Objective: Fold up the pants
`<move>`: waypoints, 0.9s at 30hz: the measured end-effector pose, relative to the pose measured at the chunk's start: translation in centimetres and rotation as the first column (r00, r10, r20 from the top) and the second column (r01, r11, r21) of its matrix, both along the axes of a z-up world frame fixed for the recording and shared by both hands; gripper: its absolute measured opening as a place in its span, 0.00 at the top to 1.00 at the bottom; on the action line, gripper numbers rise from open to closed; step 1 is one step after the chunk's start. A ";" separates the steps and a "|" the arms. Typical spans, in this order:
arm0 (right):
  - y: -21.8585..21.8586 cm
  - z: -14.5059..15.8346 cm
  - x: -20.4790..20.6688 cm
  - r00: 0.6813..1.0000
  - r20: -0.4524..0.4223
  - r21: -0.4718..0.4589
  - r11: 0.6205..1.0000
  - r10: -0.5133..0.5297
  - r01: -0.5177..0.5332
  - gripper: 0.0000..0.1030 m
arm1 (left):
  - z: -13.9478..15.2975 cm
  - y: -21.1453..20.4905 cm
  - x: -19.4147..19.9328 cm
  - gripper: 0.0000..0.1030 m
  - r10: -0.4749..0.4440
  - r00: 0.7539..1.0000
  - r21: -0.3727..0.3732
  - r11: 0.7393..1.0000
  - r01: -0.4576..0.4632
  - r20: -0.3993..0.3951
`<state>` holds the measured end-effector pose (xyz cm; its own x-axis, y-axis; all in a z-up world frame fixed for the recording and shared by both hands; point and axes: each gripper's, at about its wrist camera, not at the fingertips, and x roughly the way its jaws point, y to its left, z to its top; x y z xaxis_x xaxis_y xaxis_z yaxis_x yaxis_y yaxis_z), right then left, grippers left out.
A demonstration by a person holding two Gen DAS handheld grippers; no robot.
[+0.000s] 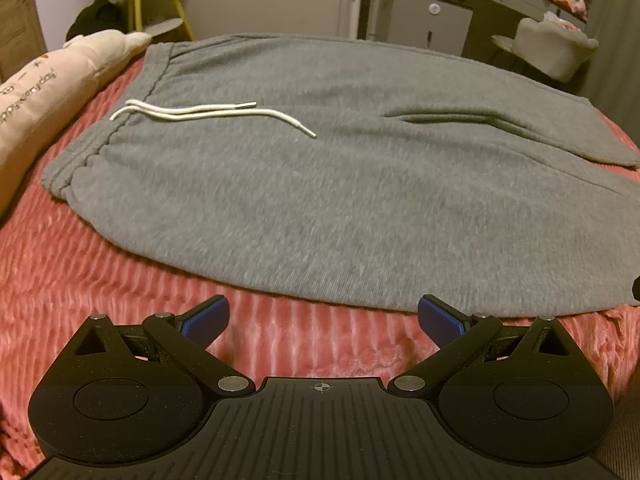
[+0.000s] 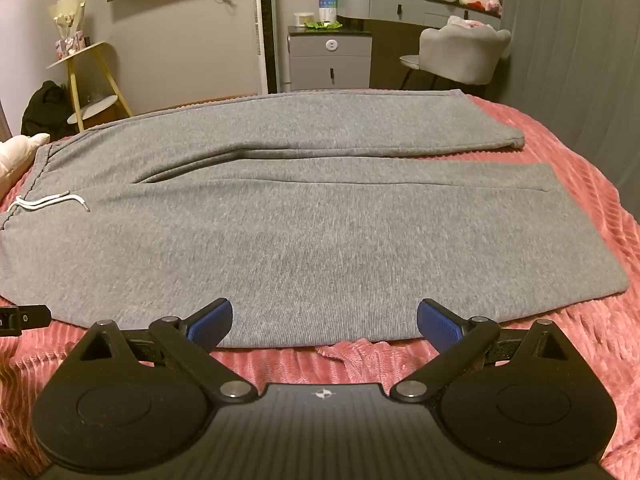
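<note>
Grey sweatpants [image 1: 304,184] lie flat on a pink ribbed bedspread [image 1: 80,272], waistband to the left, both legs running right. A white drawstring [image 1: 208,114] lies on the front near the waistband. My left gripper [image 1: 323,320] is open and empty, just short of the near edge of the pants by the hip. In the right wrist view the pants [image 2: 320,232] show both legs side by side, cuffs at the right. My right gripper [image 2: 324,322] is open and empty, its fingertips at the near leg's edge. The left gripper's tip [image 2: 24,320] shows at the far left.
A pink printed pillow [image 1: 44,92] lies left of the waistband. Beyond the bed stand a yellow-legged side table [image 2: 92,80], a grey cabinet [image 2: 330,60], a vanity desk [image 2: 416,4] and a white chair [image 2: 460,56]. The bedspread [image 2: 600,184] drops off at the right.
</note>
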<state>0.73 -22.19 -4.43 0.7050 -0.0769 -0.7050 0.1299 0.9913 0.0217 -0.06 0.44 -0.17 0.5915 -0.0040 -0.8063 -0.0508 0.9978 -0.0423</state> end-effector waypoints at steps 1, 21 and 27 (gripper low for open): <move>0.0 0.0 0.0 1.000 0.000 0.000 1.000 0.000 0.000 0.04 | -0.1 -0.1 -0.1 0.00 0.002 1.000 0.001 1.000 -0.002 0.001; -0.1 -0.1 0.1 1.000 0.000 0.005 1.000 0.001 -0.001 0.04 | -0.5 0.0 0.0 0.00 0.008 1.000 -0.006 1.000 -0.008 -0.008; 0.0 -0.1 0.1 1.000 -0.002 0.006 1.000 0.001 -0.001 0.04 | -0.7 -0.2 0.0 0.00 0.009 1.000 0.000 1.000 -0.009 -0.012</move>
